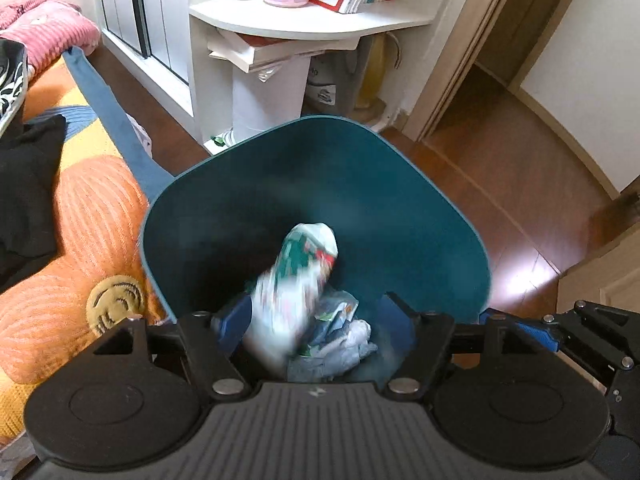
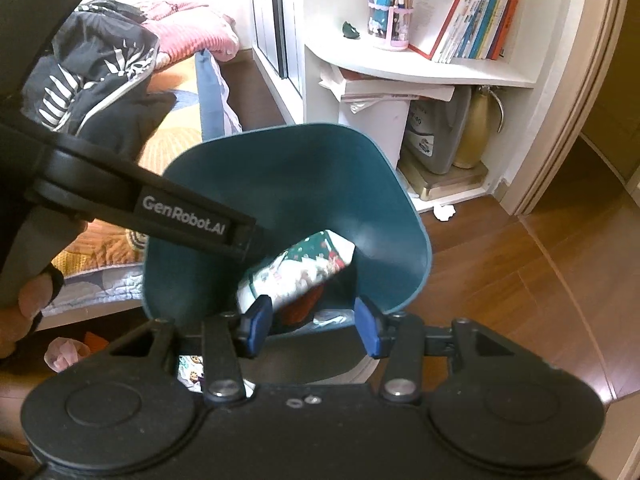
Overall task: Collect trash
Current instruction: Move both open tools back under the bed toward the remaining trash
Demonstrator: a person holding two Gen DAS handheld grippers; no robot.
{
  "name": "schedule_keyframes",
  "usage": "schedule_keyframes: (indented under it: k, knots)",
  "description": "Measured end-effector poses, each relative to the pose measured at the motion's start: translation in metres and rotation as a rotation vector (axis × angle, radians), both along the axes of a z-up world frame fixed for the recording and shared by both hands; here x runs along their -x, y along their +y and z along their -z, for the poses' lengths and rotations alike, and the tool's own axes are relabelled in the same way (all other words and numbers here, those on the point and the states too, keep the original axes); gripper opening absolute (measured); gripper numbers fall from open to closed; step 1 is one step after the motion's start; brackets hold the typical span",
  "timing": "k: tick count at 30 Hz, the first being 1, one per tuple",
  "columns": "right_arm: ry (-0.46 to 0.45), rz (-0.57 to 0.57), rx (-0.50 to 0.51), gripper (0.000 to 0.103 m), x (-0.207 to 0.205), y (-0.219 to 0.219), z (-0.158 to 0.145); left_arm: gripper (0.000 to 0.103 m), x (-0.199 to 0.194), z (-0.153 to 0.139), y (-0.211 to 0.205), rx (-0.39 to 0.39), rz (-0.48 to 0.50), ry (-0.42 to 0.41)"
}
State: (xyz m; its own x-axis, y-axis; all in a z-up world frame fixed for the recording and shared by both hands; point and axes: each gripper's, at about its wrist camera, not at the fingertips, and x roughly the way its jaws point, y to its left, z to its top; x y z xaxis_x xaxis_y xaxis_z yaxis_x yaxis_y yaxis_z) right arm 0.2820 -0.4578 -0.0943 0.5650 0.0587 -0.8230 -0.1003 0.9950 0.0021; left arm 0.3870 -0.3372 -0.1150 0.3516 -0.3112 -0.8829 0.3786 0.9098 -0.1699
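A teal bin [image 1: 360,184] stands on the wooden floor beside the bed, with crumpled wrappers [image 1: 340,340] at its bottom. My left gripper [image 1: 316,320] hangs over its near rim, jaws wide apart. Between them is a blurred white, green and red printed packet [image 1: 296,280] that the pads do not touch. In the right wrist view the same packet [image 2: 304,268] lies tilted inside the bin [image 2: 300,168], below the left gripper's black finger [image 2: 240,236]. My right gripper [image 2: 313,324] is open at the bin's rim with nothing between its blue pads [image 2: 368,328].
The bed at left carries an orange flower cushion [image 1: 80,220] and dark clothes [image 2: 92,80]. A white shelf [image 1: 312,20] with books stands behind the bin. A crumpled white paper [image 2: 444,212] and a pink scrap [image 2: 64,354] lie on the floor. A doorway [image 1: 512,52] opens at right.
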Motion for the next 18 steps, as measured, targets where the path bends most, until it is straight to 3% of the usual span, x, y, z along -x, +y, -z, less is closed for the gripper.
schedule_keyframes:
  k: [7,18]
  knots:
    - [-0.037,-0.012,-0.012,0.047,0.022,0.013,-0.032,0.071,0.026,-0.037,0.024,0.014,-0.003,-0.052]
    - [-0.112,-0.096,-0.04,0.048,0.063,0.061,-0.083,0.071,0.088,-0.1,0.097,0.046,-0.04,-0.148]
